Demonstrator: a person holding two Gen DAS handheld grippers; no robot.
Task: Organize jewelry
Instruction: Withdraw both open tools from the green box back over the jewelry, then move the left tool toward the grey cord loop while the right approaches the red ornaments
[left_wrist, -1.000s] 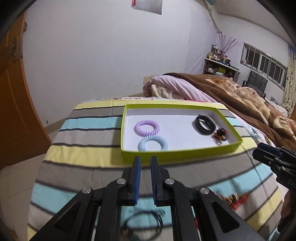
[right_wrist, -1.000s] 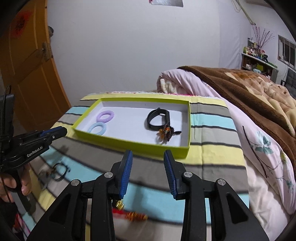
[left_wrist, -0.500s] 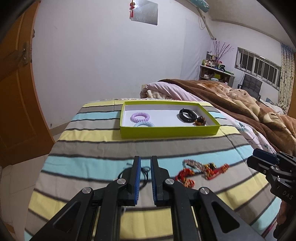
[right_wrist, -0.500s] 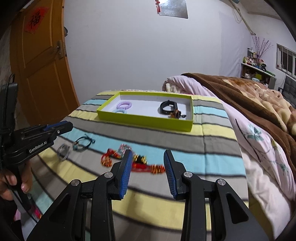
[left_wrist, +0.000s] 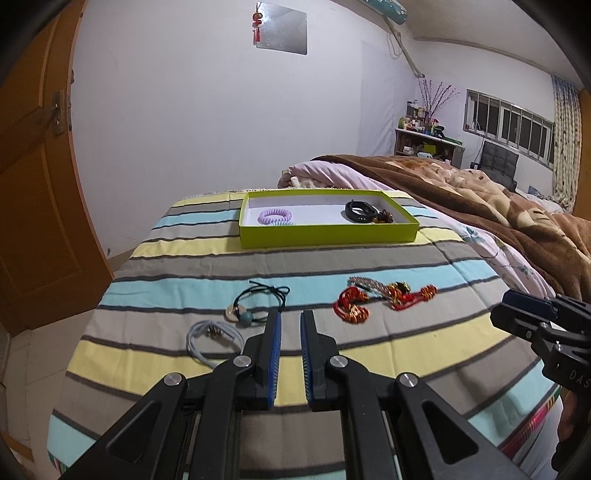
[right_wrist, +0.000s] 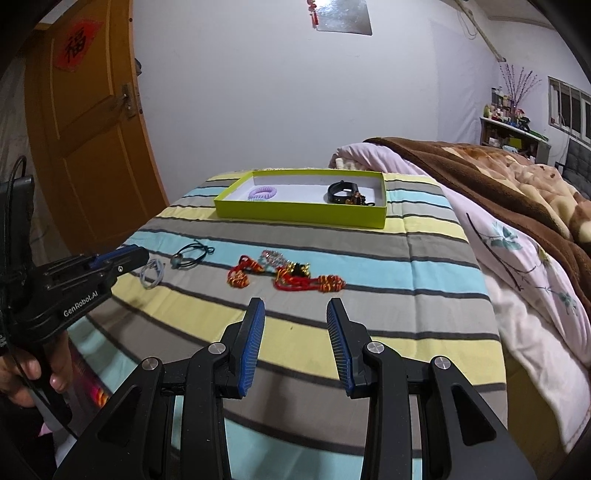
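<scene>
A lime green tray (left_wrist: 325, 232) (right_wrist: 295, 214) sits far back on the striped bedspread, holding a purple coil hair tie (left_wrist: 275, 215), a black band (left_wrist: 359, 212) and a small brown clip (left_wrist: 384, 217). Nearer lie a black cord bracelet with a teal bead (left_wrist: 258, 301), a grey hair tie (left_wrist: 212, 338) and red and gold beaded bracelets (left_wrist: 384, 299) (right_wrist: 288, 275). My left gripper (left_wrist: 290, 317) is nearly shut and empty, just right of the cord bracelet. My right gripper (right_wrist: 295, 306) is open and empty, short of the red bracelets.
A brown blanket and pink quilt (right_wrist: 517, 206) are piled at the right. An orange door (right_wrist: 85, 129) stands at the left. The bedspread's edge drops off at the left and front.
Both grippers have pulled back from the tray toward the front of the bed. The loose bracelets and hair ties have come into view ahead of the fingers.
</scene>
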